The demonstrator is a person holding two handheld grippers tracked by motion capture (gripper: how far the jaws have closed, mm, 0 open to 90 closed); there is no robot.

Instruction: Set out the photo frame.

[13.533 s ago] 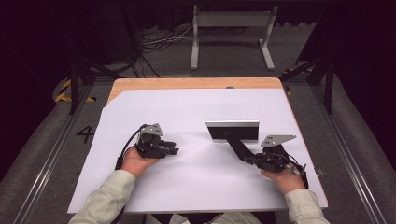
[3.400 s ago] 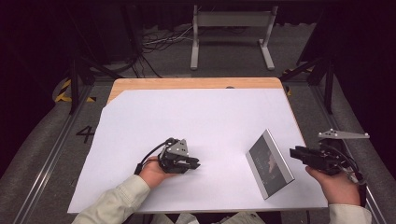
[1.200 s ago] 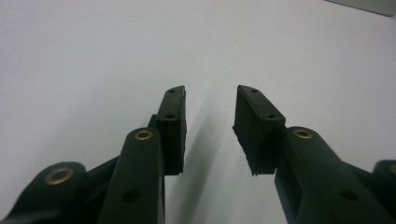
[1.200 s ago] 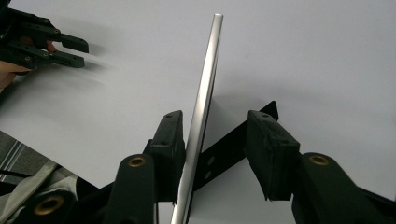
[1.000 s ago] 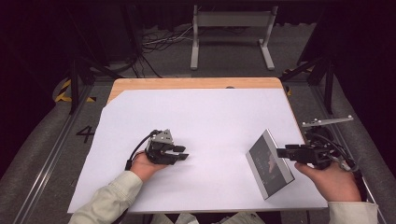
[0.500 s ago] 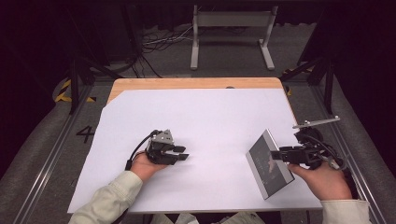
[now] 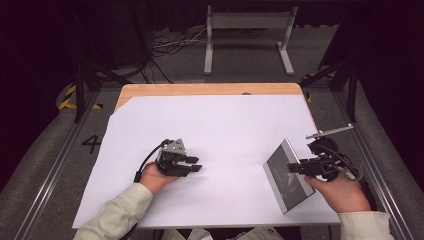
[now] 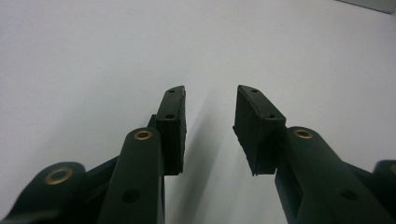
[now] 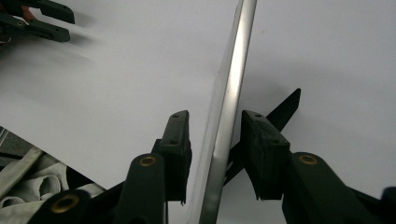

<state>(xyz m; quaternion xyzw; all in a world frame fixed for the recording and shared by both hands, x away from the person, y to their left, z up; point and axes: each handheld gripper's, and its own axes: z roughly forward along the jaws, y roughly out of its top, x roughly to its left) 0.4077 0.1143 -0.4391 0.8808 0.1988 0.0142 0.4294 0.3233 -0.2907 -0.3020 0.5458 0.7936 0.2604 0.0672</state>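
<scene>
A silver-framed panel with a dark glossy face [image 7: 286,176] stands tilted at the table's front right, propped by a black stand leg [image 9: 281,113]. My right gripper [image 7: 295,169] is at the panel's right edge. In the right gripper view the thin silver edge [image 9: 234,77] runs up between the jaws of my right gripper [image 9: 215,140], with a small gap on each side, so it is open around the edge. My left gripper [image 7: 194,164] rests on the white sheet at front left. It is open, and my left gripper [image 8: 208,126] has nothing between its jaws.
A white sheet [image 7: 225,125] covers most of the wooden table [image 7: 200,89]. The panel sits close to the sheet's front right corner and the table's edge. A metal stand [image 7: 247,22] and cables lie on the floor beyond the table. Rails flank the table on both sides.
My right gripper has moved left to the panel, and its jaws now straddle the panel's right edge. The left gripper has stayed put over the last second.
</scene>
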